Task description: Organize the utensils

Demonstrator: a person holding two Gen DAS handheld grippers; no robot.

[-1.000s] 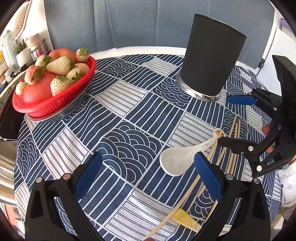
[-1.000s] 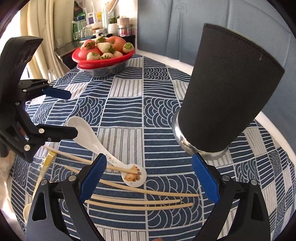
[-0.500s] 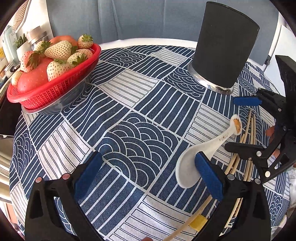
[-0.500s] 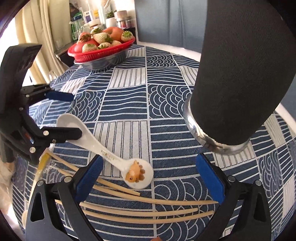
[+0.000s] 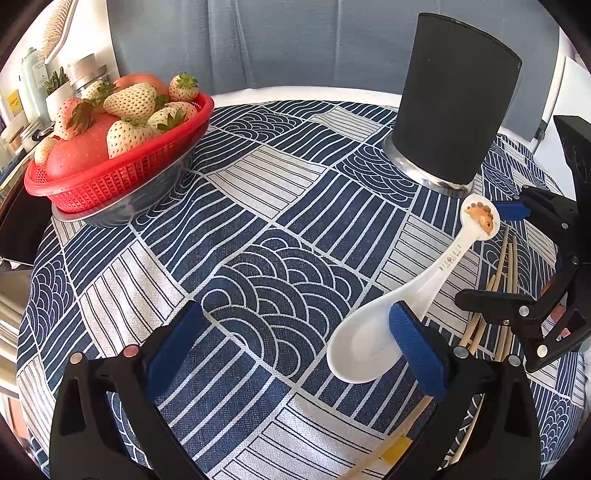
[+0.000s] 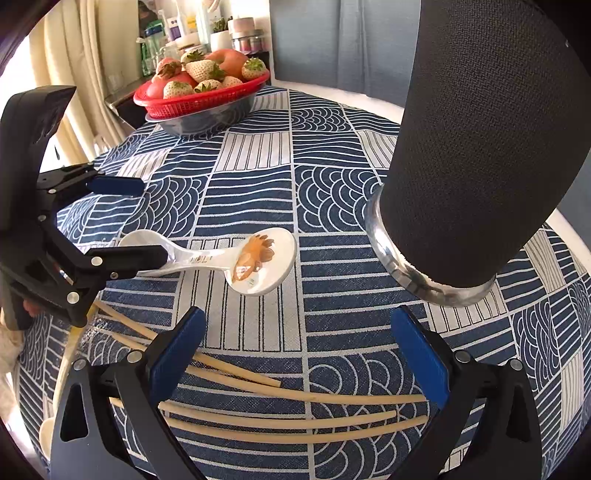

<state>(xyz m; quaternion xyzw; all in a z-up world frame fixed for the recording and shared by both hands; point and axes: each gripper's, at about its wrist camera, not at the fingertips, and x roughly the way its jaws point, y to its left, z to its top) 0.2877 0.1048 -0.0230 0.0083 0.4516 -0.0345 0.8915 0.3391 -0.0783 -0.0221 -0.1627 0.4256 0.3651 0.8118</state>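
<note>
A white ceramic spoon (image 5: 373,332) with a dinosaur picture on its handle end rests against my left gripper's right finger (image 5: 417,350), tilted up off the cloth; it also shows in the right wrist view (image 6: 229,254). My left gripper (image 5: 295,347) is wide open. My right gripper (image 6: 295,354) is open and empty above several wooden chopsticks (image 6: 295,406). The tall black utensil holder (image 5: 454,99) stands at the back right, close in the right wrist view (image 6: 480,140).
A red basket of strawberries and tomatoes (image 5: 122,147) sits in a metal bowl at the left. The round table (image 5: 258,229) has a blue patterned cloth. Bottles and jars (image 6: 192,33) stand on a shelf behind. A yellow-tipped stick (image 5: 395,450) lies near the front edge.
The spoon has lifted off the cloth and tilted up, its handle end swinging toward the holder. Both grippers have moved closer to the holder.
</note>
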